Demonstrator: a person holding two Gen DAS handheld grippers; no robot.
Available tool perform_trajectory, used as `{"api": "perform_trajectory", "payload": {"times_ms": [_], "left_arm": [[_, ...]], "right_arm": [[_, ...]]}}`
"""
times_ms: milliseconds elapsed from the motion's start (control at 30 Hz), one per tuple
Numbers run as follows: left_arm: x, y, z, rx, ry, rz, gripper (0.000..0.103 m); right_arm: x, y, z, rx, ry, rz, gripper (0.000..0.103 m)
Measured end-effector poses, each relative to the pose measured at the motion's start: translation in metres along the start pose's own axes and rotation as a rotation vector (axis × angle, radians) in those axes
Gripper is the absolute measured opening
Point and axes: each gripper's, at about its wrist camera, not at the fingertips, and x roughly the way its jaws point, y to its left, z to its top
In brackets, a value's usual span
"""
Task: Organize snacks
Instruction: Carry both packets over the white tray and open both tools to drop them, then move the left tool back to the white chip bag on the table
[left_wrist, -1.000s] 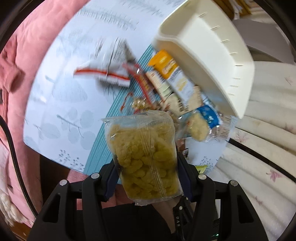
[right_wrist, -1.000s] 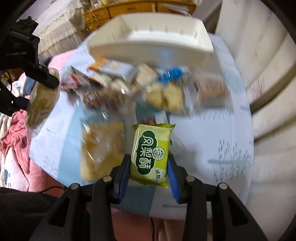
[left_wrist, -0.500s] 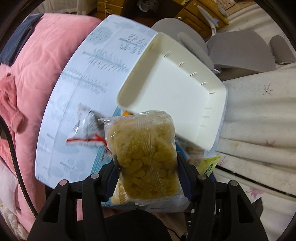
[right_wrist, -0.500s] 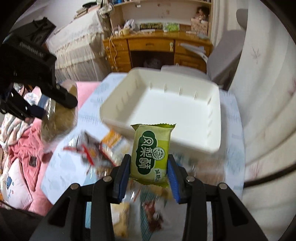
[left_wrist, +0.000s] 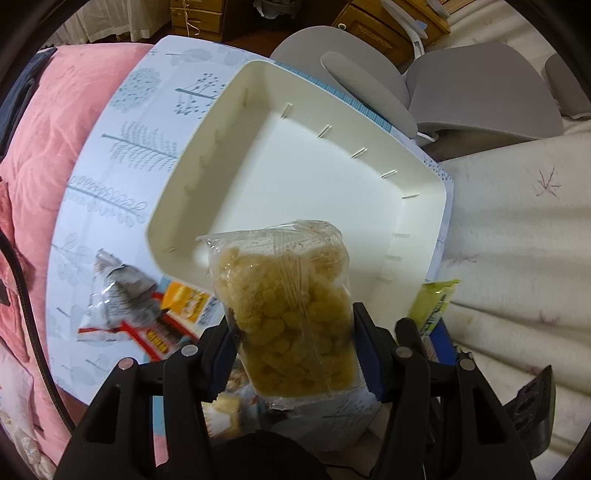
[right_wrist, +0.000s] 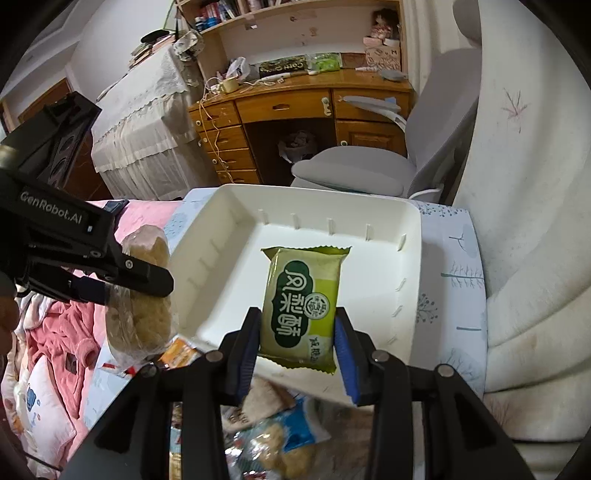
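Left wrist view: the left tongs (left_wrist: 295, 332) are clamped on a clear bag of puffed snacks (left_wrist: 288, 306), the right tongs (right_wrist: 299, 336) on a green packet (right_wrist: 301, 306), both over the near edge of the empty white bin (left_wrist: 177, 192) at the desk's far edge. The carry-to-bin step is judged in hand; next, both packs should be lowered inside and released.

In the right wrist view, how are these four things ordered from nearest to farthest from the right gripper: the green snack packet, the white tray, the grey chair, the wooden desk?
1. green snack packet: clamped between the fingers of the right gripper.
2. white tray: just beyond and below, on the table.
3. grey chair: behind the tray's far edge.
4. wooden desk: farthest, behind the chair.
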Motion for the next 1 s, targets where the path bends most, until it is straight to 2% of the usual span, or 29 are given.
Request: {"api": "perform_trajectory", "payload": {"times_ms": [100,133,200,333,467,700,833,1000], "left_arm": [[0.009,-0.008,0.005,-0.003,-0.004,0.012,0.059],[0.013,-0.010,0.007,-0.002,-0.005,0.014,0.069],[0.015,-0.012,0.007,-0.005,-0.016,0.012,0.077],[0.016,-0.013,0.006,-0.008,-0.033,0.010,0.077],[0.010,-0.012,-0.002,-0.012,-0.068,-0.012,0.077],[0.000,0.000,-0.028,0.003,-0.121,-0.040,0.077],[-0.003,0.016,-0.044,0.013,-0.140,-0.013,0.077],[-0.010,0.041,-0.065,0.026,-0.157,-0.019,0.077]], "right_arm": [[0.012,-0.012,0.004,0.022,0.029,0.015,0.039],[0.015,-0.015,0.005,0.029,0.033,0.018,0.039],[0.019,-0.022,0.005,0.045,0.045,0.026,0.040],[0.023,-0.028,0.002,0.066,0.069,0.046,0.051],[0.020,-0.031,0.000,0.085,0.069,0.065,0.054],[0.012,-0.032,-0.008,0.126,0.060,0.069,0.054],[0.006,-0.028,-0.017,0.144,0.061,0.068,0.054],[0.000,-0.019,-0.030,0.157,0.072,0.060,0.054]]}}
